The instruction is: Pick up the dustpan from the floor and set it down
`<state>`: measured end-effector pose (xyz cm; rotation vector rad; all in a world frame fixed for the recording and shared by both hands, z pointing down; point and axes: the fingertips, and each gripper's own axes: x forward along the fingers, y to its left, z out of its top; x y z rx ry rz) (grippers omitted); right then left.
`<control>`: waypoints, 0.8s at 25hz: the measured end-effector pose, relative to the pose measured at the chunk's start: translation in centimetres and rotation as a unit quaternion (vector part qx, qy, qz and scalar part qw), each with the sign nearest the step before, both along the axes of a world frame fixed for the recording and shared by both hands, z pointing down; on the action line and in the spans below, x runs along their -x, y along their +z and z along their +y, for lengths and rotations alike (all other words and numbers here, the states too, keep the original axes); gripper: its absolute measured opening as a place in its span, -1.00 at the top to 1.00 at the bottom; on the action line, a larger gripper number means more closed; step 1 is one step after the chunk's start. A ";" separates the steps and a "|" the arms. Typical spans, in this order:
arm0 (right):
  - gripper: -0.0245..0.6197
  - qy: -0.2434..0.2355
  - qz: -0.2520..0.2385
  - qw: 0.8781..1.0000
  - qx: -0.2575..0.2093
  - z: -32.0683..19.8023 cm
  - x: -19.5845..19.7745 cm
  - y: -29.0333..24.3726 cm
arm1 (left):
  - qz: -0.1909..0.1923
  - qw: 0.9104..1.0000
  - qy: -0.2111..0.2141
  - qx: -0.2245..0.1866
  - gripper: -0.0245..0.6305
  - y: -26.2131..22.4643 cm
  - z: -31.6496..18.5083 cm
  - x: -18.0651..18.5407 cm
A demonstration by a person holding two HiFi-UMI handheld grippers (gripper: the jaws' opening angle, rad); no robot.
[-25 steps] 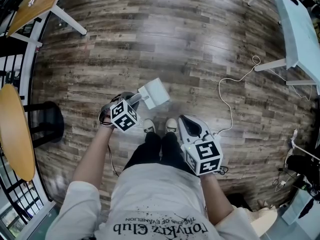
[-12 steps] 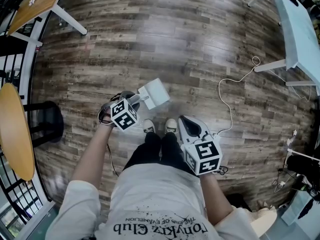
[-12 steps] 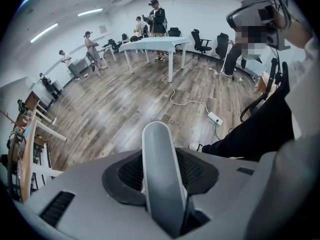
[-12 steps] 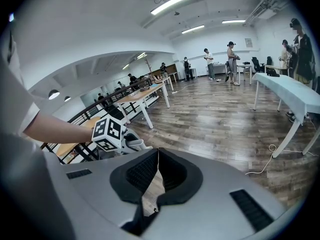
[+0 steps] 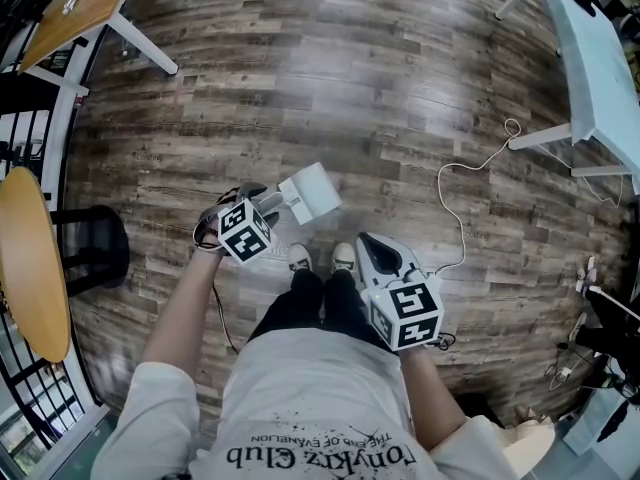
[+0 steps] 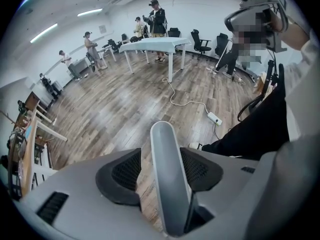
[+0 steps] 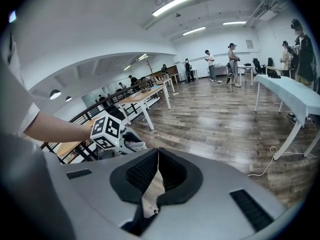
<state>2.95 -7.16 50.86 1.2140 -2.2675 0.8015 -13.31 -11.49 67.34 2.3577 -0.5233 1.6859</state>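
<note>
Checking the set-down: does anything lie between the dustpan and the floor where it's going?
Nothing visible does. Bare floor surrounds the dustpan; its handle stands between the left gripper's jaws, which have just been opening.

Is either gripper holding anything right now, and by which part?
Nothing is gripped. On the left gripper, the jaws have just been opening, the dustpan handle loose between them. The right gripper is shut, empty.
</note>
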 end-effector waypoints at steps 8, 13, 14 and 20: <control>0.85 -0.007 0.000 1.000 -0.010 0.3 0.3 -0.7 | 0.007 1.000 0.013 -0.002 0.13 -2.4 1.1 0.7; 0.85 -0.015 0.000 1.000 -0.019 0.3 0.6 -1.7 | 0.043 0.999 -0.023 -0.015 0.13 -4.9 1.1 0.5; 0.85 -0.016 0.000 1.000 -0.021 0.3 0.7 -1.9 | 0.052 0.998 -0.033 -0.019 0.13 -5.5 1.1 0.4; 0.85 -0.029 -0.001 0.999 -0.040 0.6 1.2 -3.6 | 0.086 0.988 -0.099 -0.079 0.20 -9.5 0.9 1.2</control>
